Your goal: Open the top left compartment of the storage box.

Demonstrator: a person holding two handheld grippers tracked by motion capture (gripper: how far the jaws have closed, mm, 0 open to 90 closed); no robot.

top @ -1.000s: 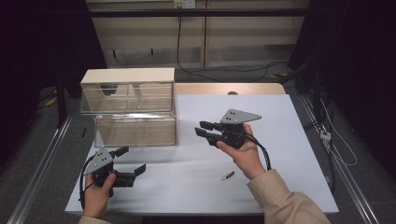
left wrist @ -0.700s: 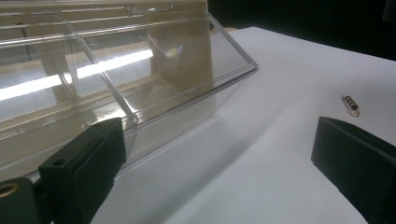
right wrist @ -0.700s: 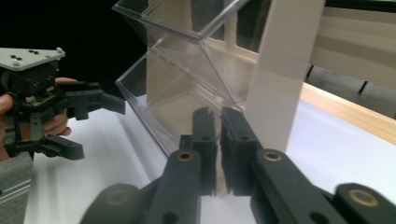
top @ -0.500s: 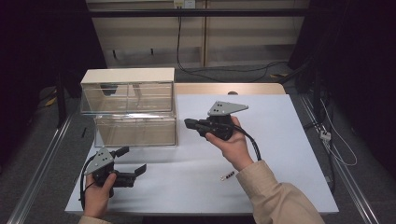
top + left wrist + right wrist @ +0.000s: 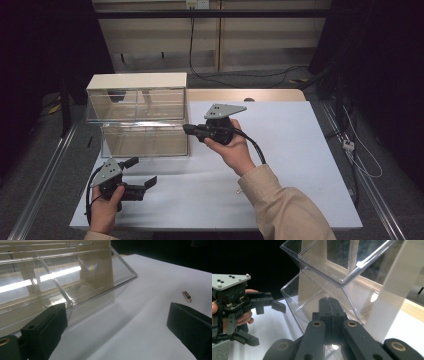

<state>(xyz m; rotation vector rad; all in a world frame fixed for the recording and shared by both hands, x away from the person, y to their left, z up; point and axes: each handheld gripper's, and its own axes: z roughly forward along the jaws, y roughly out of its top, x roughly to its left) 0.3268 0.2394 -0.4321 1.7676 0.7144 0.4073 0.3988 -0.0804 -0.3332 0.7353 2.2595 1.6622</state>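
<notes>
With my right tool (image 5: 189, 129) closed and empty at the clear drawer cabinet (image 5: 145, 120), I next push its lower drawer (image 5: 145, 141) in.

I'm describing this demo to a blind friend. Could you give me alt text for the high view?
A person's right gripper, jaws shut, points at a clear plastic drawer cabinet on a white table. The left gripper, jaws open, rests near the table's front edge.
</notes>
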